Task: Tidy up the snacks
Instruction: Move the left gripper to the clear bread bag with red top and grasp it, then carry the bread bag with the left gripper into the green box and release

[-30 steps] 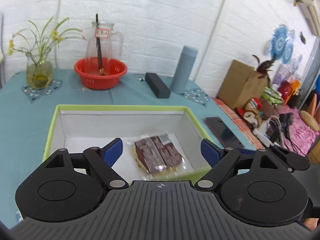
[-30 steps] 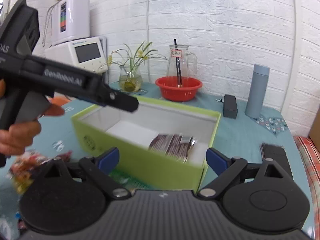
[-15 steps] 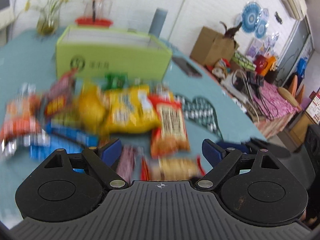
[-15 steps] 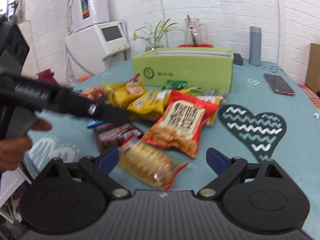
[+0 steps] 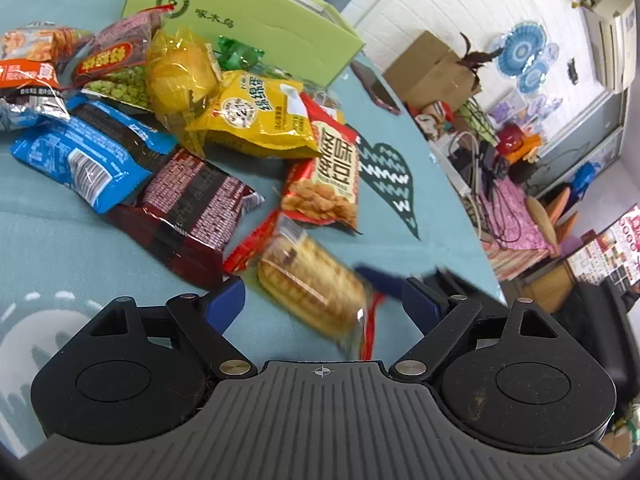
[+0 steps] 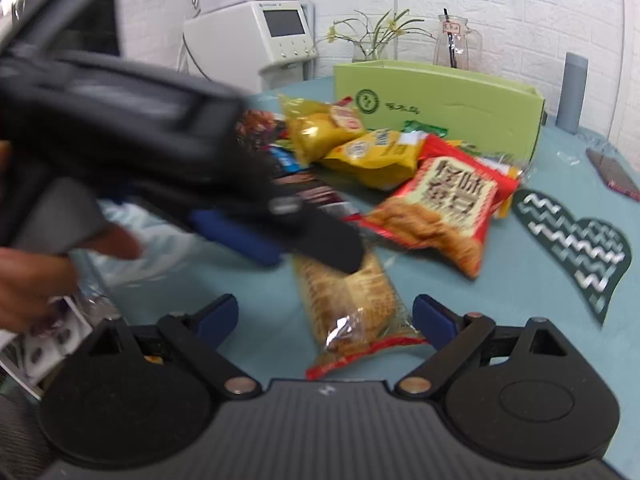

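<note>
both tongs spread, pinching nothing. left tongs [image 5: 322, 304] sit low over the teal desk [image 5: 48, 224]; a clear-wrapped biscuit pack [image 5: 310, 284] lies between their blue fingers [image 5: 226, 302], untouched. right tongs [image 6: 326, 318] frame the same biscuit pack [image 6: 348, 300] from its other end; the left tongs [image 6: 276, 236] cross in from the left, tip above the pack, contact unclear through blur. ahead of both: snack pile with red bean bag [image 5: 332, 172], yellow bag [image 5: 260, 116], dark red packet [image 5: 188, 204], blue packet [image 5: 84, 152]. green box [image 6: 440, 100] stands beyond the pile.
</note>
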`<move>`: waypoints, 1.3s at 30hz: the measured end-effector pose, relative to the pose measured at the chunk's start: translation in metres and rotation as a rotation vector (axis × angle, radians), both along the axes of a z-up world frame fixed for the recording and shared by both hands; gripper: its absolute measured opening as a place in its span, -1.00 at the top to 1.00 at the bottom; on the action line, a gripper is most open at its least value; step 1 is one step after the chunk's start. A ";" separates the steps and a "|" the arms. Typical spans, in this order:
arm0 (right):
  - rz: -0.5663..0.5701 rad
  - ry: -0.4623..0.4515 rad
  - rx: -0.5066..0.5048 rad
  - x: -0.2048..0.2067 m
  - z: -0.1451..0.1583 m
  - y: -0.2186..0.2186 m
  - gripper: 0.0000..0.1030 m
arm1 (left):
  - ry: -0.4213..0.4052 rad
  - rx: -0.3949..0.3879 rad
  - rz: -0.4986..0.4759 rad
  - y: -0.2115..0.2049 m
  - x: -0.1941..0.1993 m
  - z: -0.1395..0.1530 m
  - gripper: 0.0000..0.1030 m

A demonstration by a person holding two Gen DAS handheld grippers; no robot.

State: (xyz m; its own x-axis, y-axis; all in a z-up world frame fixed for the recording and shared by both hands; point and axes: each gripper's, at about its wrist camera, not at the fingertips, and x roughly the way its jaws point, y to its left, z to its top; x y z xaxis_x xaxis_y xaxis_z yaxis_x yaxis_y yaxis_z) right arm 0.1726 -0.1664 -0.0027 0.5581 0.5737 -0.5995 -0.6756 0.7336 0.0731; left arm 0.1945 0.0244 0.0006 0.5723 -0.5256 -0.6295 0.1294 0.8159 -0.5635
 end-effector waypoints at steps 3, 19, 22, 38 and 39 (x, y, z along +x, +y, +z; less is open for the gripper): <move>-0.016 -0.003 0.005 -0.014 0.002 0.003 -0.81 | -0.001 0.006 0.007 0.003 0.001 -0.002 -0.43; -0.078 -0.057 -0.069 -0.008 0.005 0.013 0.06 | -0.057 0.132 -0.015 -0.014 -0.010 -0.004 0.60; -0.106 -0.036 -0.049 -0.008 0.010 0.007 0.05 | -0.053 0.122 -0.036 -0.016 -0.007 0.000 0.74; -0.039 -0.136 0.120 0.111 0.089 0.057 -0.06 | -0.254 0.117 0.101 0.038 0.087 0.090 0.72; -0.033 -0.151 0.112 0.127 0.093 0.063 -0.06 | -0.265 0.123 0.108 0.042 0.103 0.094 0.72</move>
